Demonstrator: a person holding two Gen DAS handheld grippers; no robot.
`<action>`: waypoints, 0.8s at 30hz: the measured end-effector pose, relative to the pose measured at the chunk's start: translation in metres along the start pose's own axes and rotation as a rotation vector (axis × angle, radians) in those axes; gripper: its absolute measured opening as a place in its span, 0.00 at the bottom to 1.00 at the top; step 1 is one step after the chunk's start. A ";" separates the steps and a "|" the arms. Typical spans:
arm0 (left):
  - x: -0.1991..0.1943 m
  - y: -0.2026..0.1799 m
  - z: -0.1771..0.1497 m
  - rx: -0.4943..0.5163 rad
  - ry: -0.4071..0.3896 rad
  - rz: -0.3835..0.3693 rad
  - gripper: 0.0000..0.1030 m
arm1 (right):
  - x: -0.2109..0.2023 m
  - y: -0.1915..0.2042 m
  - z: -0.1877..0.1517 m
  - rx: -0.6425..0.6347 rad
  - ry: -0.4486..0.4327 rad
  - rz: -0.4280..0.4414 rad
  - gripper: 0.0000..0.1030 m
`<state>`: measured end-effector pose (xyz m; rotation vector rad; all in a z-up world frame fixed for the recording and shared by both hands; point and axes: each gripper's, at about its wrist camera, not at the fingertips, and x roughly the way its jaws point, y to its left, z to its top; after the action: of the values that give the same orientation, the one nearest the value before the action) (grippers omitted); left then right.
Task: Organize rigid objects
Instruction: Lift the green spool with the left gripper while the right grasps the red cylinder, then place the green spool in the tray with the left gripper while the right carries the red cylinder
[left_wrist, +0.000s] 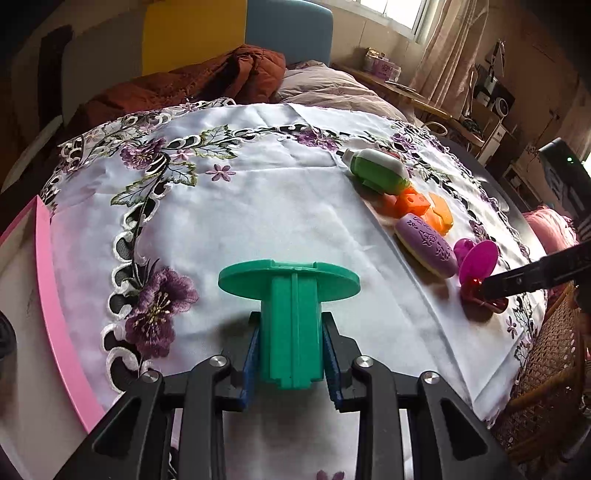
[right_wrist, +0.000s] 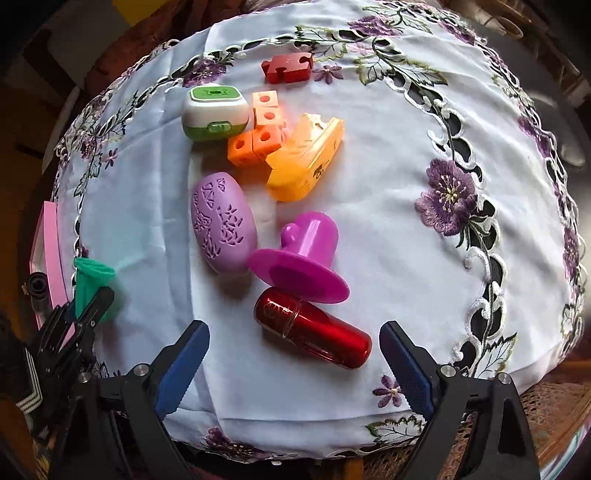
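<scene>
Red capsule (right_wrist: 313, 328) lying flat on the table (right_wrist: 369, 229), long axis slanting across the gap, just ahead of the right gripper (right_wrist: 293, 363), spread wide and empty, nearer by far. Left gripper (left_wrist: 291, 354) clenched on the green spool (left_wrist: 290, 314).

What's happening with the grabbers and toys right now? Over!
Left gripper shut on green flanged piece. Right gripper open over red capsule. Magenta flanged piece touches capsule.
</scene>
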<state>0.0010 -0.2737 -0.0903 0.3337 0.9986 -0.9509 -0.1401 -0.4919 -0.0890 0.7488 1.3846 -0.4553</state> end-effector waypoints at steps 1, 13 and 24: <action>-0.004 -0.001 -0.002 0.002 -0.007 -0.006 0.29 | 0.003 0.000 0.001 0.014 0.011 -0.002 0.92; -0.050 0.004 -0.016 -0.030 -0.098 -0.087 0.29 | 0.025 0.001 -0.001 0.127 0.003 -0.101 0.72; -0.081 0.036 -0.038 -0.139 -0.142 -0.068 0.29 | 0.029 0.097 -0.028 -0.202 -0.136 0.040 0.72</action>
<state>-0.0077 -0.1868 -0.0489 0.1154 0.9443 -0.9473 -0.0879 -0.4008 -0.0976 0.5687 1.2643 -0.3235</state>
